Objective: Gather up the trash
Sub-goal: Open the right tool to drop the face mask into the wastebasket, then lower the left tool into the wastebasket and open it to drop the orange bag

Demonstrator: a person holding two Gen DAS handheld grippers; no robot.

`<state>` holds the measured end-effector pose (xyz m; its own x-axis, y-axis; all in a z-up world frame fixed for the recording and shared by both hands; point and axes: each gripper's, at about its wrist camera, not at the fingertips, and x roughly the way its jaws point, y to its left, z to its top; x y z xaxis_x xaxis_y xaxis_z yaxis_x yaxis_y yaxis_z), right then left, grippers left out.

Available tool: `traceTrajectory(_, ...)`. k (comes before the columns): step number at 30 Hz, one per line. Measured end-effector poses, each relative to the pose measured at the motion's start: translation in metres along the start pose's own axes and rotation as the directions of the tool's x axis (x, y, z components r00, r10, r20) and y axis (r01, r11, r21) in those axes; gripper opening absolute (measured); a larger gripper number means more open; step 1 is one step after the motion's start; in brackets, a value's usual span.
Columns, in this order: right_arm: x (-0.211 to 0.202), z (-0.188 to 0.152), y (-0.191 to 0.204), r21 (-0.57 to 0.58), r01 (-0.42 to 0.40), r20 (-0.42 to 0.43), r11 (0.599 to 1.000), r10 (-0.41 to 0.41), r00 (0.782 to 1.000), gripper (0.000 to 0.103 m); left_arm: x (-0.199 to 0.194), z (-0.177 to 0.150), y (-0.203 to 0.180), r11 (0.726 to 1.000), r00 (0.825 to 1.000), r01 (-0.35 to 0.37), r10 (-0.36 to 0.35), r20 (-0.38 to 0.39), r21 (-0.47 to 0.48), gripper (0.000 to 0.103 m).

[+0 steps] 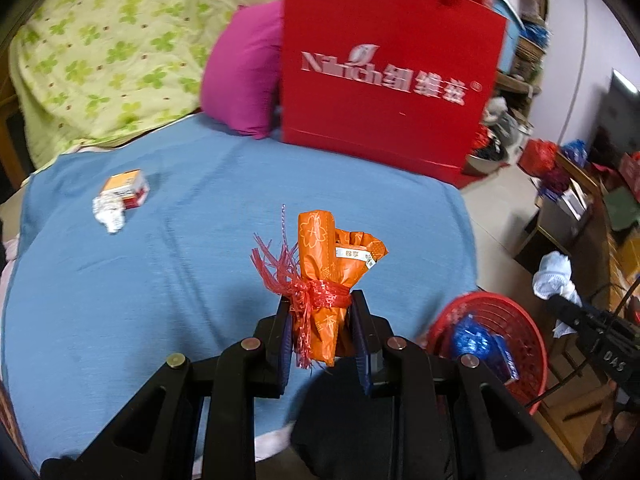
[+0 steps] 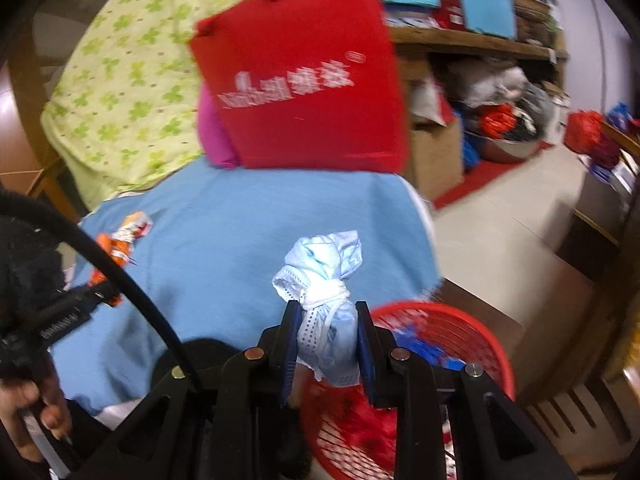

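Task est. partway done: both tongs loaded, some trash already in bin, some left on bed. Far L, well ahead-left of the left gripper (image 1: 322, 328): small orange/white box (image 1: 127, 188) touching a crumpled foil wad (image 1: 108, 212) lay on the blue sheet (image 1: 180, 264), not yet collected. Left gripper was clamped tight on an orange wrapper bundle (image 1: 326, 276) tied w/ red ribbon (image 1: 320, 294), bundle sticking up past the tips, pads pressing both sides. Ahead, at far edge of sheet: red paper bag (image 1: 384, 92) upright beside a pink pillow (image 1: 244, 76), blocking any push fwd. Right of the left tongs, below the bed edge: red basket (image 1: 516, 344) on floor w/ blue foil (image 1: 474, 338) already inside. Right gripper (image 2: 327, 342) was closed hard on a knotted pale-blue/white face-mask wad (image 2: 324, 280), hanging just over the basket's near rim. Open room: bare floor (image 2: 500, 216) to the R of bed, clear for lowering; shelf clutter far off. Left load still needs to cross the bed's R edge to reach the bin. Judged risk: the two tongs crowding each other over one basket.
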<state>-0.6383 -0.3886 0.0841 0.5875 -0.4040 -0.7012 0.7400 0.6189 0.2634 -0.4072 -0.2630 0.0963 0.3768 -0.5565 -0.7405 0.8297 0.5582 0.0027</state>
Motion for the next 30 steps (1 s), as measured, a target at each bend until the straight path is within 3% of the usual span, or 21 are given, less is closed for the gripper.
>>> traceTrajectory(4, 0.002, -0.012, -0.029, 0.045, 0.054, -0.022, 0.998, -0.053, 0.998, 0.028, 0.004, -0.001, -0.026, 0.998, 0.999, 0.044, -0.043, -0.015, 0.044, 0.028)
traceTrajectory(12, 0.019, -0.029, -0.057, 0.099, 0.079, -0.083, 0.992, -0.071, 0.994, 0.029, 0.013, -0.002, -0.067, 0.988, 0.992, 0.120, -0.116, -0.049, 0.100, 0.028)
traceTrajectory(14, 0.024, -0.031, -0.062, 0.117, 0.091, -0.102, 0.989, -0.079, 0.992, 0.036, 0.014, -0.003, -0.073, 0.985, 0.990, 0.132, -0.127, -0.056, 0.110, 0.028)
traceTrajectory(16, 0.026, -0.034, -0.068, 0.147, 0.094, -0.105, 0.985, -0.079, 0.991, 0.076, 0.016, -0.004, -0.078, 0.983, 0.989, 0.140, -0.134, -0.064, 0.120, 0.028)
traceTrajectory(23, 0.001, -0.029, -0.081, 0.191, 0.090, -0.019, 0.977, -0.088, 0.996, 0.077, 0.025, -0.005, -0.097, 0.971, 0.980, 0.188, -0.175, -0.100, 0.148, 0.028)
traceTrajectory(30, -0.021, -0.021, -0.094, 0.238, 0.093, 0.055, 0.967, -0.109, 0.993, 0.077, 0.034, -0.015, -0.128, 0.945, 0.959, 0.263, -0.235, -0.157, 0.195, 0.028)
